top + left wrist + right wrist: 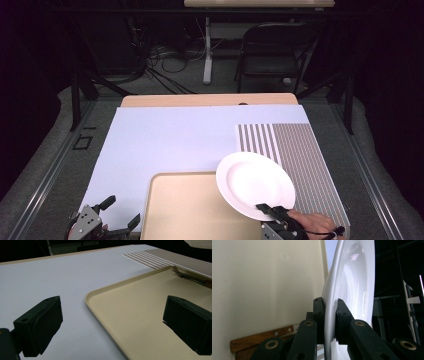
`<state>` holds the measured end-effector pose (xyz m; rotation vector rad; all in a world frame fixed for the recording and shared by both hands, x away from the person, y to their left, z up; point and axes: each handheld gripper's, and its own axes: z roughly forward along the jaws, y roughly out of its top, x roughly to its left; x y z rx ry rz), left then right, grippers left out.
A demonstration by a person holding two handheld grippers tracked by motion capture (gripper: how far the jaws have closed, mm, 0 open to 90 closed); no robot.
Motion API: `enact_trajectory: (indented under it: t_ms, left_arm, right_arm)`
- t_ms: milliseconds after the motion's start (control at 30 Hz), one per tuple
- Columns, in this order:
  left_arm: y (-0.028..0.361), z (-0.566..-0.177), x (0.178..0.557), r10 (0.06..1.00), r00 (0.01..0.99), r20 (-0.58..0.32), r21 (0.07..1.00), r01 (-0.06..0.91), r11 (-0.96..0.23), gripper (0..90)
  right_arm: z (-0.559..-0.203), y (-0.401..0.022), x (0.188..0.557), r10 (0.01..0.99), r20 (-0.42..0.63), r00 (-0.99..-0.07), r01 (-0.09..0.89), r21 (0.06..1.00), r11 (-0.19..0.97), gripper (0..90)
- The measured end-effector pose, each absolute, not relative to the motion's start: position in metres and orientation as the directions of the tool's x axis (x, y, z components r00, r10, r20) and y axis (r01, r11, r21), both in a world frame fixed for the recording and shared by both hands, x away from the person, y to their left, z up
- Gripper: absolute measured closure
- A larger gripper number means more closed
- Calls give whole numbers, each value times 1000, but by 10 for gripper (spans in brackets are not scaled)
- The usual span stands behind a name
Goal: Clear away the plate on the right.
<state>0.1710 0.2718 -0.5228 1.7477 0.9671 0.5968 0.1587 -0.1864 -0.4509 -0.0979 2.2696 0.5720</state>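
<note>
Plate (252, 184) — rim clamped in right gripper (270, 210), above tray (185, 210) — left gripper (112, 217) wide, empty.

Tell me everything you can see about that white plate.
The white plate is round, plain and glossy, probably ceramic, with a shallow well and a broad rim. The right gripper pinches its near rim, one jaw on each face. In the high view it overlaps the beige tray and the striped mat.
</note>
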Motion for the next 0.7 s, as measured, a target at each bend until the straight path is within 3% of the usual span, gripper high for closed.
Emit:
enact_trajectory:
  t_ms: [700]
  left_arm:
    - [273, -522, 170, 831, 554, -47, 932, 325, -164, 29]
  right_arm:
    - [-460, -147, 148, 41, -704, -709, -330, 382, 863, 818]
